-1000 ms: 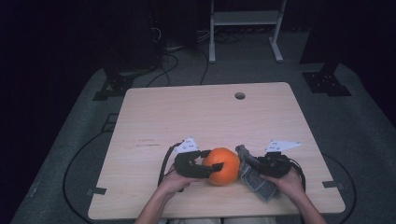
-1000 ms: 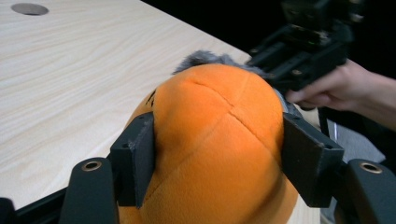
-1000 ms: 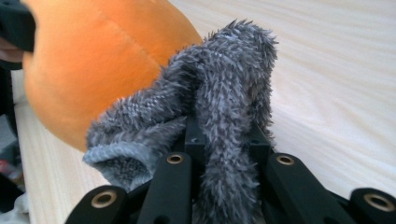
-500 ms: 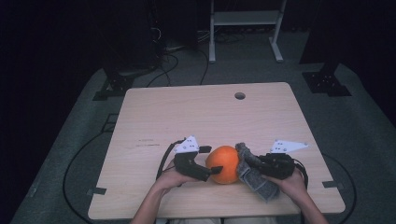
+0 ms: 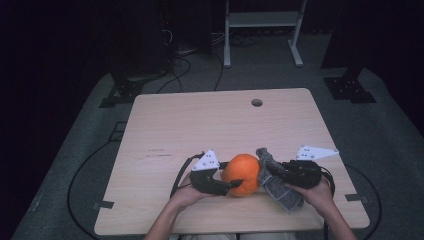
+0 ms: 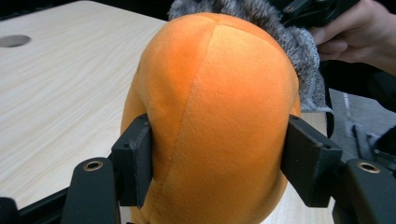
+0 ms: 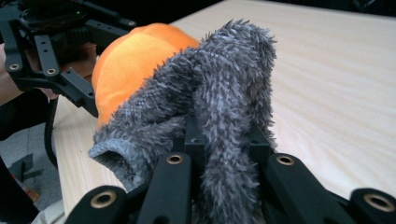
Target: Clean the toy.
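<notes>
My left gripper (image 6: 217, 154), jaws having just closed in, is pinching a round orange plush toy (image 5: 241, 174) near the tabletop's (image 5: 200, 125) near edge. My right gripper (image 7: 224, 140) is clamping a shaggy grey cloth (image 7: 219, 93) that is pressing against the plush's right side. Bare wood is stretching away toward the far edge and its round hole (image 5: 256, 102).

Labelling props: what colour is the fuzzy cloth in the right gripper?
Grey, shaggy fuzzy cloth; clearest in the right gripper view, beside the orange plush ball.

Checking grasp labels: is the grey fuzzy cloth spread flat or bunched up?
Bunched. The grey fuzzy cloth stands up in folds, pinched by the right gripper, draped against the orange plush ball, not flat on the table.
</notes>
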Motion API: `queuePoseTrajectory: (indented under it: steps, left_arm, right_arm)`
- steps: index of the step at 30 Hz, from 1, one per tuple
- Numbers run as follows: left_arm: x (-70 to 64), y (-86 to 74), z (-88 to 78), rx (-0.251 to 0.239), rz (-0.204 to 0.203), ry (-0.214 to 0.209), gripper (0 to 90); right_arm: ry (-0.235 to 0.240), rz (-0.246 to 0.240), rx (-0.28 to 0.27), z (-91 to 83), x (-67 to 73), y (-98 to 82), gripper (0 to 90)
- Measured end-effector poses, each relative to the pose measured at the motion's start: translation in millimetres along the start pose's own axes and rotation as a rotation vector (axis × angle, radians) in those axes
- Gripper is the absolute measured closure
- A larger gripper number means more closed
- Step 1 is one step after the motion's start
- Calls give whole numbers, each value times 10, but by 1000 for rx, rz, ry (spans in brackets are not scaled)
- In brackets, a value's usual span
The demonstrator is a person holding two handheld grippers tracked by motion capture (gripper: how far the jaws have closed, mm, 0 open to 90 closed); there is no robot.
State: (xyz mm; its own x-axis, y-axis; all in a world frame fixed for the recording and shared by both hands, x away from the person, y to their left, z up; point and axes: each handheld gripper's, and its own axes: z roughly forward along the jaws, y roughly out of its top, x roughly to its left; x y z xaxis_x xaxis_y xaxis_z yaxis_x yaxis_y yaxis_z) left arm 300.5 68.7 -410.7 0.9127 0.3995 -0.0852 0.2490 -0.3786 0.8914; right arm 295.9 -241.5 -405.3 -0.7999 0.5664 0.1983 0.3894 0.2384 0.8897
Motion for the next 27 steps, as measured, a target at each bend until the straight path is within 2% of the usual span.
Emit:
queuePoseTrajectory:
  steps: [2,4,5,7,8,10,11,13,15,16,18,19,20,21,22,24,26,27]
  left_arm:
    - [-29,-3,64,36,-5,33,330]
    - [-54,-27,151,34,-18,24,326]
    - [-78,-26,183,29,-24,29,326]
    - [-131,-29,243,55,5,49,322]
    - [-153,-41,264,47,9,52,322]
    - [-177,-50,279,45,23,53,323]
    - [-200,-55,284,47,46,56,325]
    - [-190,-69,271,36,41,39,320]
    - [-159,-81,241,18,49,0,255]
    - [-131,-86,226,-5,38,-4,220]
    - [-82,-83,250,2,31,26,150]
    - [-66,-88,272,5,18,12,129]
    - [-69,-96,292,2,16,-4,157]
    - [-93,-106,310,2,39,-5,218]
    - [-121,-112,320,1,67,11,259]
    - [-136,-111,320,-1,66,18,334]
    - [-139,-110,331,5,70,-4,339]
    - [-136,-113,335,5,73,-3,340]
  right_arm:
    - [25,-36,-14,-26,85,56,766]
    - [39,-107,13,6,217,137,767]
    - [34,-142,29,39,291,170,766]
    - [6,-210,53,106,410,230,766]
    - [-3,-233,62,124,434,256,766]
    - [-26,-242,51,134,404,293,766]
    - [-46,-240,57,131,362,296,765]
    - [-62,-214,50,117,278,267,766]
    - [-74,-193,45,83,215,201,766]
    - [-76,-181,43,60,198,161,768]
    - [-78,-161,33,16,157,96,767]
    - [-72,-151,32,-2,141,81,767]
    - [-69,-153,30,-11,135,75,767]
    - [-75,-157,35,-17,138,74,767]
    - [-77,-162,43,-26,141,76,767]
    - [-80,-165,51,-39,149,77,768]
    - [-113,-238,78,-80,256,83,773]
    - [-103,-273,91,-86,307,96,774]
